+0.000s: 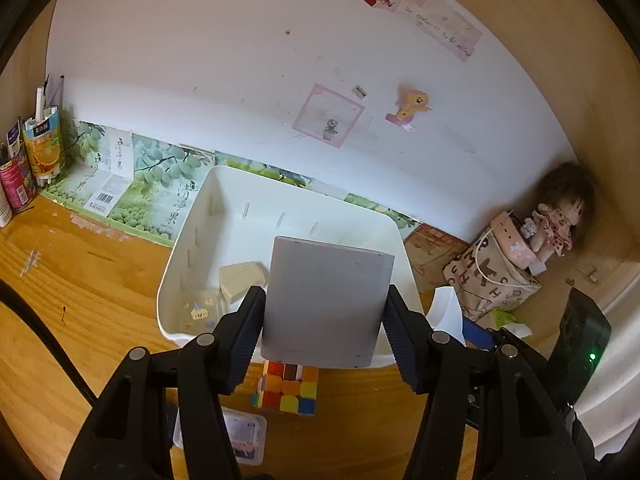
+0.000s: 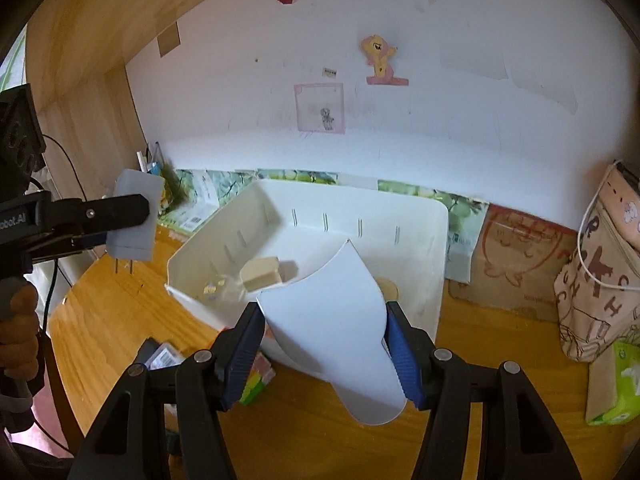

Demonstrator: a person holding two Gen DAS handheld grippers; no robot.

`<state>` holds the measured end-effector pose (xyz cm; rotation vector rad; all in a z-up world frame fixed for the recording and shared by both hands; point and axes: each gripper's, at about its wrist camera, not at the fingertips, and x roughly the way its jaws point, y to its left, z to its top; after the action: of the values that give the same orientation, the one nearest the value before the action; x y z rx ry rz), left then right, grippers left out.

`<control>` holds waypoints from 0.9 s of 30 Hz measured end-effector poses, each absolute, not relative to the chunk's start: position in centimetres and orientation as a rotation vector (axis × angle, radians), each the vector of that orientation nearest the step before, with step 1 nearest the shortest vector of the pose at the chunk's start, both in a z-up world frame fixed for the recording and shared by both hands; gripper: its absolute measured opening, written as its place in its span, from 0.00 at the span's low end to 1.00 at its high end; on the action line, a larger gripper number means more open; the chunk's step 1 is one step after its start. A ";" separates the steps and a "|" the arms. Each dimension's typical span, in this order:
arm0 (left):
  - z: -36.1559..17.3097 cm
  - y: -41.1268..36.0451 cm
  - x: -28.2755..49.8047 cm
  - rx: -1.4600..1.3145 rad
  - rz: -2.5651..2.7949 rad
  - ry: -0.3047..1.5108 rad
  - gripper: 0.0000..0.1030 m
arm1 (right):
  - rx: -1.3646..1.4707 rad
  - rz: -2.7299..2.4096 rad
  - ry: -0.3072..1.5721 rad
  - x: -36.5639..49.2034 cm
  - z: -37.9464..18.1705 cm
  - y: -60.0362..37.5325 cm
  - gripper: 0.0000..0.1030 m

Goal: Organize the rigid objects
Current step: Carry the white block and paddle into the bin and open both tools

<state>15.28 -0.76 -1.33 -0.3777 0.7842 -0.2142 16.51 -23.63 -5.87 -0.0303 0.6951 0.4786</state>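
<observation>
Two ribbed-pad claws, left clamped on flat grey slab, right on curved white scoop.

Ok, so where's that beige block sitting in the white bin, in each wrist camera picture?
Left wrist view: beige block left of centre, on the white bin's floor, just above the left tongs' left finger.
Right wrist view: block near centre, inside the bin, up-left of the held white curved piece.
Shared landmark: yellow pony sticker on the wall.
</observation>
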 end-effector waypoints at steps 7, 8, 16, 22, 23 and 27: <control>-2.7 -0.7 17.4 -0.348 -0.181 0.812 0.60 | -0.069 0.478 0.616 17.1 -6.4 -22.6 0.59; -3.0 -0.7 17.8 -0.341 -0.176 0.816 0.60 | -0.080 0.478 0.607 17.2 -6.6 -22.4 0.59; -4.5 -1.2 19.7 -0.274 -0.126 0.835 0.61 | -0.167 0.469 0.575 18.0 -8.2 -21.2 0.59; -5.7 -1.5 20.7 -0.246 -0.093 0.864 0.61 | -0.180 0.478 0.604 18.8 -9.4 -20.7 0.59; -5.9 -1.5 20.8 -0.244 -0.085 0.871 0.61 | -0.179 0.479 0.608 18.9 -9.6 -20.7 0.59; -6.6 -1.4 21.2 -0.251 -0.068 0.901 0.61 | -0.183 0.476 0.633 19.4 -10.2 -20.6 0.60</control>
<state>21.16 -1.43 -6.62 -0.2510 0.9008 -0.0678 19.45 -20.59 -10.15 -0.1833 0.6328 0.4755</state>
